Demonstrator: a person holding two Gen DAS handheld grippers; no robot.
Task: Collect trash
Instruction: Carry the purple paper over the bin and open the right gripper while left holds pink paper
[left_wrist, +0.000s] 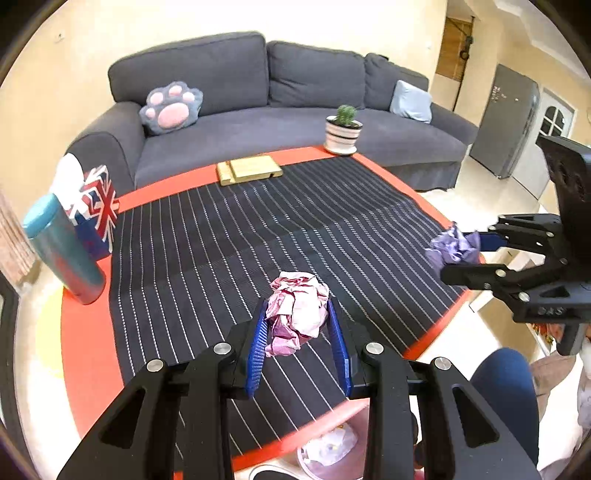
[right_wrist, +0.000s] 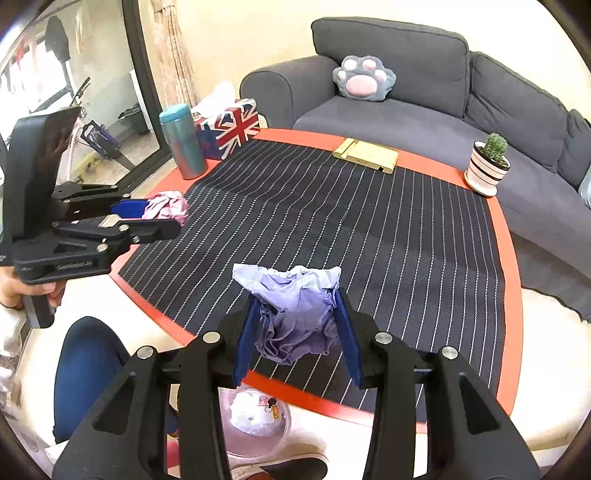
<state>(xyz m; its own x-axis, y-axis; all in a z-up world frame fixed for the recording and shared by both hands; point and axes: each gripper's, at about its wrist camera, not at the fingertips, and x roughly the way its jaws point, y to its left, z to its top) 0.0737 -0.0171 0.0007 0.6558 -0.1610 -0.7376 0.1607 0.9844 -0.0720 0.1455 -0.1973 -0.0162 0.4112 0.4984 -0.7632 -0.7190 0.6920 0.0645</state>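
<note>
My left gripper (left_wrist: 297, 314) is shut on a crumpled pink paper ball (left_wrist: 297, 310), held above the striped cloth near the table's front edge; it also shows in the right wrist view (right_wrist: 166, 207). My right gripper (right_wrist: 297, 306) is shut on a crumpled lilac paper ball (right_wrist: 295, 310), held above the table's front edge; the ball also shows in the left wrist view (left_wrist: 452, 245). A pink bin (right_wrist: 255, 424) with trash in it stands on the floor below the table edge, also seen in the left wrist view (left_wrist: 327, 448).
The red round table (left_wrist: 88, 354) carries a striped cloth (left_wrist: 258, 229), a teal tumbler (left_wrist: 62, 251), a Union Jack tissue box (left_wrist: 98, 206), a wooden stand (left_wrist: 249, 168) and a potted cactus (left_wrist: 343, 129). A grey sofa (left_wrist: 295, 122) stands behind. The person's knee (left_wrist: 506, 384) is near the bin.
</note>
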